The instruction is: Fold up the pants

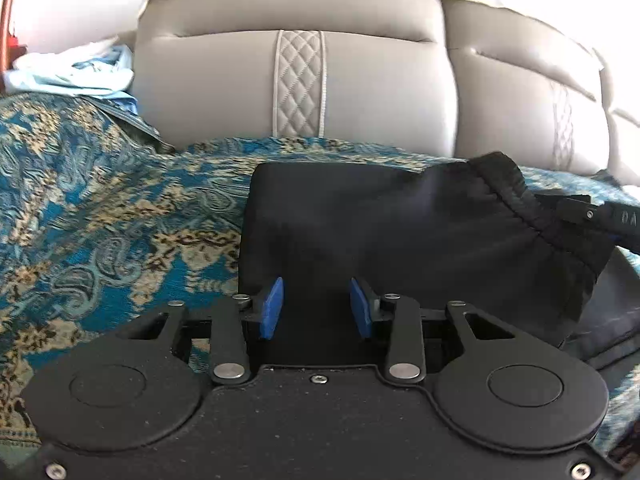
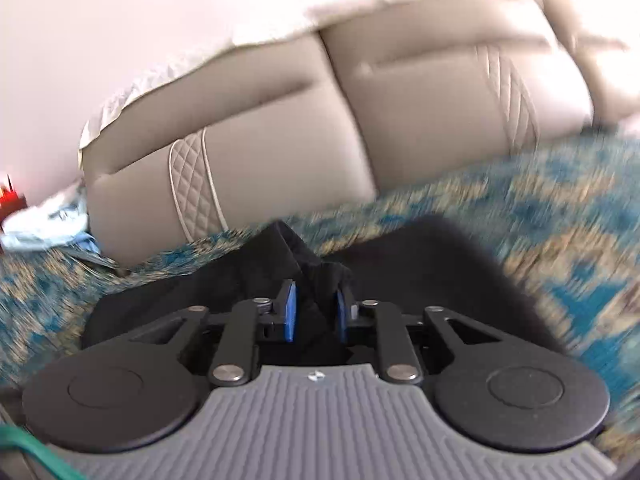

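Your black pants point(image 1: 400, 232) lie on the blue patterned cover point(image 1: 100, 208) of the sofa seat, in front of the beige backrest point(image 1: 300, 80), already doubled into a fairly compact block. Your left tongs point(image 1: 316, 306) are spread, the blue pads point(image 1: 273, 306) standing apart over the near part of the cloth and gripping nothing; they look poised there to steady or flatten the stack while the other side is carried over. Your right tongs point(image 2: 313, 312) are nearly pressed together, with a bunch of the dark cloth between the pads, so they appear to be pinching the pants by the gathered edge, lifted off the seat, most likely to bring that end across for the next fold.

The left camera shows what the right one cannot: the neat straight left edge of the block, the puckered elastic waistband point(image 1: 516, 204) raised at the far right, and the tip of your other tool meeting it. The right camera, blurred, gives the close look at the pinch itself, and a light blue garment point(image 2: 52, 228) heaped by the sofa's end.
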